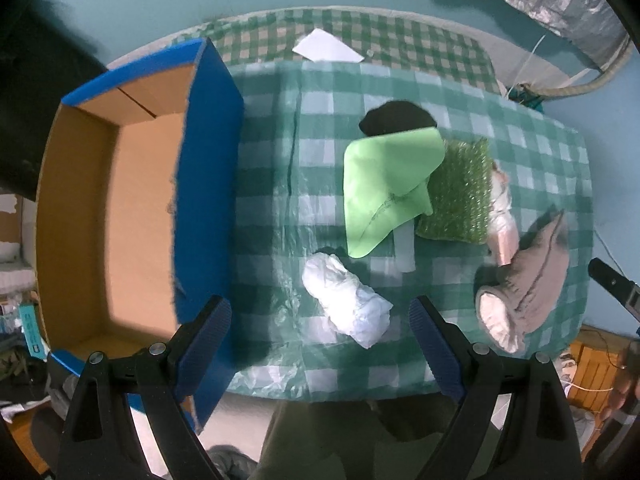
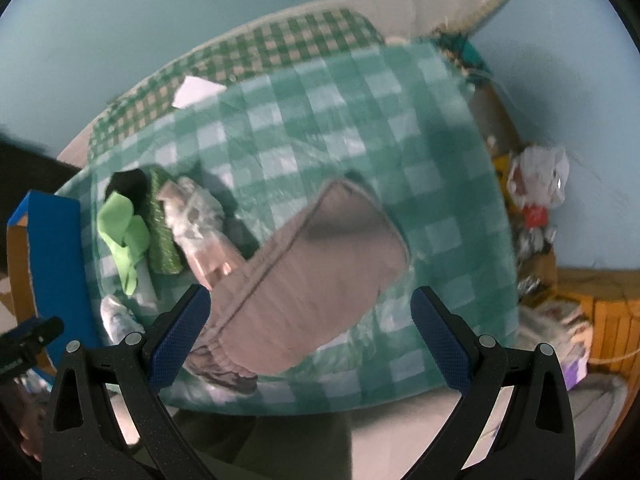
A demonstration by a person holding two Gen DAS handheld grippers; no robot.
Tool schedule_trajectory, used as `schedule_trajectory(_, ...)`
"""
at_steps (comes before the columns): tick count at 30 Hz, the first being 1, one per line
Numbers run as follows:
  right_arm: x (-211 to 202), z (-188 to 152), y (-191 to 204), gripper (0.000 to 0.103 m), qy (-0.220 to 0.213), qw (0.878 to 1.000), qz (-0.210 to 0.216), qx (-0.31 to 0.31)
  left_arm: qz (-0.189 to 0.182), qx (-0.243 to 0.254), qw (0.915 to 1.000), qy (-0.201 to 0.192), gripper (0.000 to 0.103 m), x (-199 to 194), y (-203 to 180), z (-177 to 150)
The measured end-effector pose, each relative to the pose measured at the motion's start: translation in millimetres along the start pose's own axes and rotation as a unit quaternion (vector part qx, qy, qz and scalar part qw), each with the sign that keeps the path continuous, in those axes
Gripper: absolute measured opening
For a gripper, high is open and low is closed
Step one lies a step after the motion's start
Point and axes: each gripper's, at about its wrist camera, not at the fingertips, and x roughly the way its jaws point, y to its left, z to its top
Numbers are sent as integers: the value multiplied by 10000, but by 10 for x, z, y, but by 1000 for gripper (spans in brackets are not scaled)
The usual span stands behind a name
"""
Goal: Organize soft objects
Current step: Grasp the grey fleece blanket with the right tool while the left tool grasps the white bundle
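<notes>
On the green checked table lie several soft things: a white crumpled bundle, a light green cloth, a green bubble-wrap pad, a black item, a pinkish wrapped item and a grey-brown garment. My left gripper is open above the white bundle. My right gripper is open above the grey-brown garment. The green cloth and bubble pad show at the left of the right wrist view.
An open cardboard box with blue outer walls stands at the table's left edge. A white paper lies at the far side on a second checked cloth. Clutter and a wooden crate sit on the floor to the right.
</notes>
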Motion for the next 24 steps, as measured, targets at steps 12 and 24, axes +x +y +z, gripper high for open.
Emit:
schedule_trajectory(12,394,23,111,100,386,9982,-157,435,376,257,9982,394,92,515,-161,4)
schedule_trajectory(24,674,-43,192,100,632,9948,-640,487,377,87,9965,740,92,858,-88,40)
